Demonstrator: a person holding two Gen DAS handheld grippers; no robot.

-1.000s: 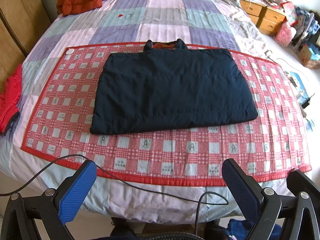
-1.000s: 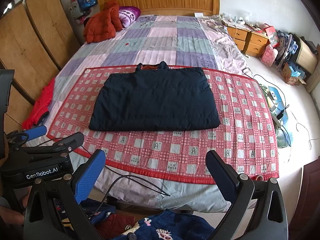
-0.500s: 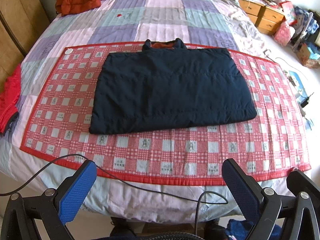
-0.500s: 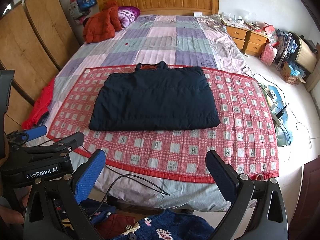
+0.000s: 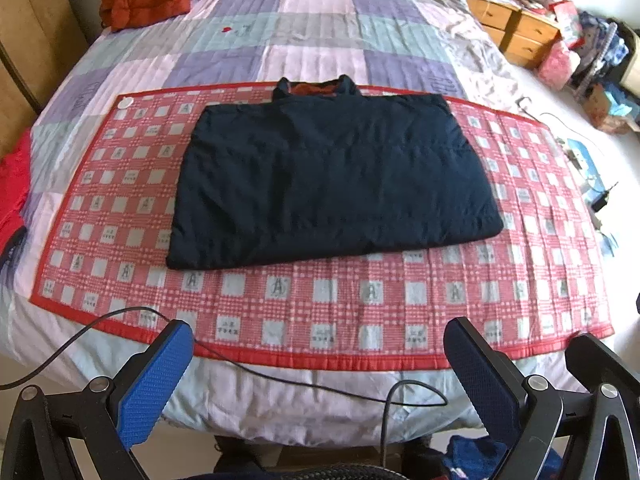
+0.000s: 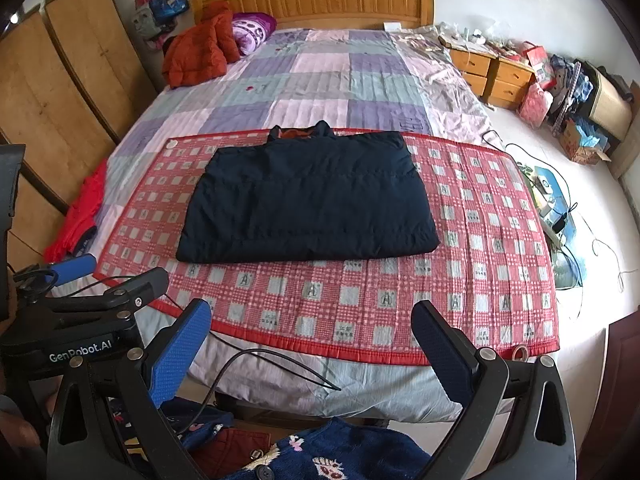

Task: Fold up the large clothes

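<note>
Barely anything has shifted over the last second: the dark navy padded jacket (image 5: 332,176) lies flat mid-way along the red checked quilted mat (image 5: 372,292) on the bed (image 5: 320,40), sleeves tucked in. The left gripper (image 5: 318,364) and right gripper (image 6: 312,344) hover at the near edge, fingers wide and empty. Next fold looks pending.

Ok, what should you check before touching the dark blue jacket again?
1. Left gripper open, holding nothing: ok.
2. Right gripper open, holding nothing: ok.
3. Navy jacket lies flat on the red checked mat: ok.
4. Sleeves tucked out of sight: ok.
5. Black cable lies clear of the jacket: ok.
6. Layers underneath lie smooth: cannot tell.
</note>
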